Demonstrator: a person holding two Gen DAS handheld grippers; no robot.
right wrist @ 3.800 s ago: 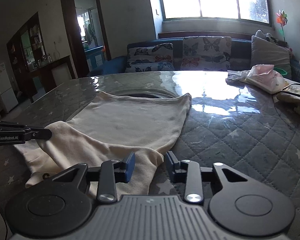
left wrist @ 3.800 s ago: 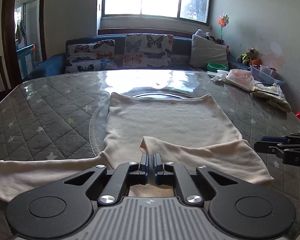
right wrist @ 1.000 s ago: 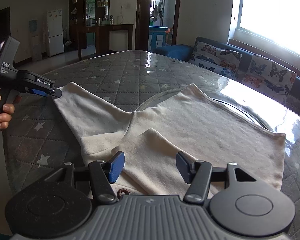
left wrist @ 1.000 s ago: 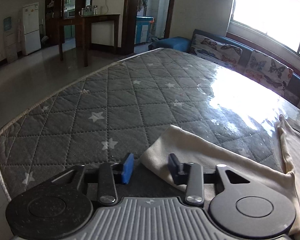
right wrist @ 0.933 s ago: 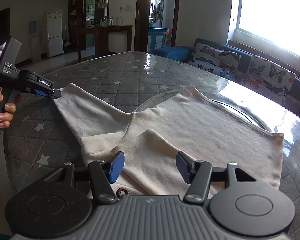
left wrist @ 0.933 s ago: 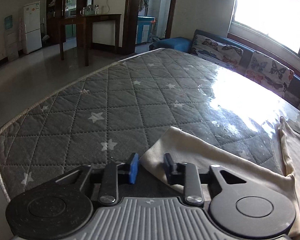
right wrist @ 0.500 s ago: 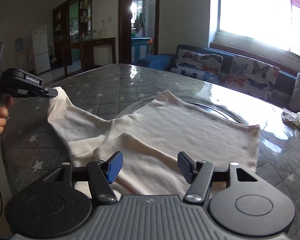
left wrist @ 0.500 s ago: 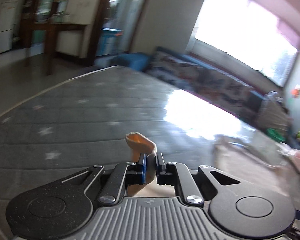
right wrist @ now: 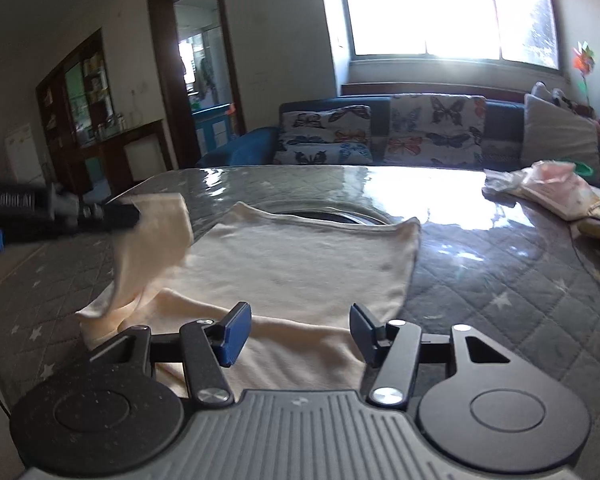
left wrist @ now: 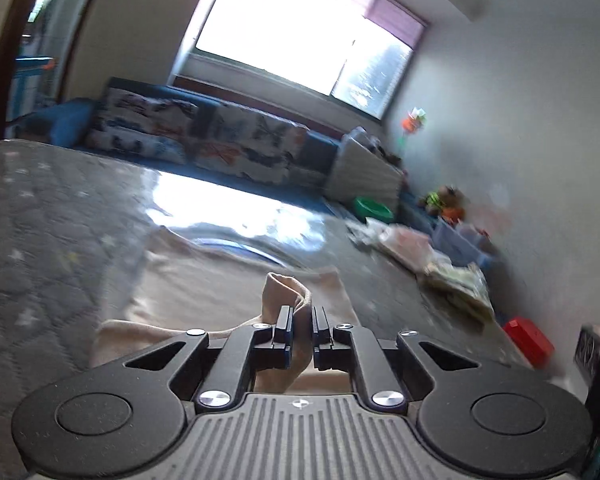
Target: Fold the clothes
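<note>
A cream long-sleeved shirt (right wrist: 300,264) lies flat on the grey quilted star-pattern table (right wrist: 500,272), its right sleeve folded across the near hem. My left gripper (left wrist: 300,320) is shut on the end of the left sleeve (left wrist: 286,292), which sticks up between its fingers. In the right wrist view the left gripper (right wrist: 128,214) holds that sleeve (right wrist: 156,240) lifted above the shirt's left side. My right gripper (right wrist: 296,326) is open and empty, low over the shirt's near edge.
A pile of other clothes (right wrist: 548,192) lies at the table's far right. A sofa with butterfly cushions (right wrist: 380,132) stands behind the table under a bright window. A red object (left wrist: 528,340) sits at the table's right edge. The table's left edge (right wrist: 4,320) is near.
My left gripper closed on the sleeve end, lifted it off the table and swung it right, toward the shirt body. My right gripper stayed open over the near hem.
</note>
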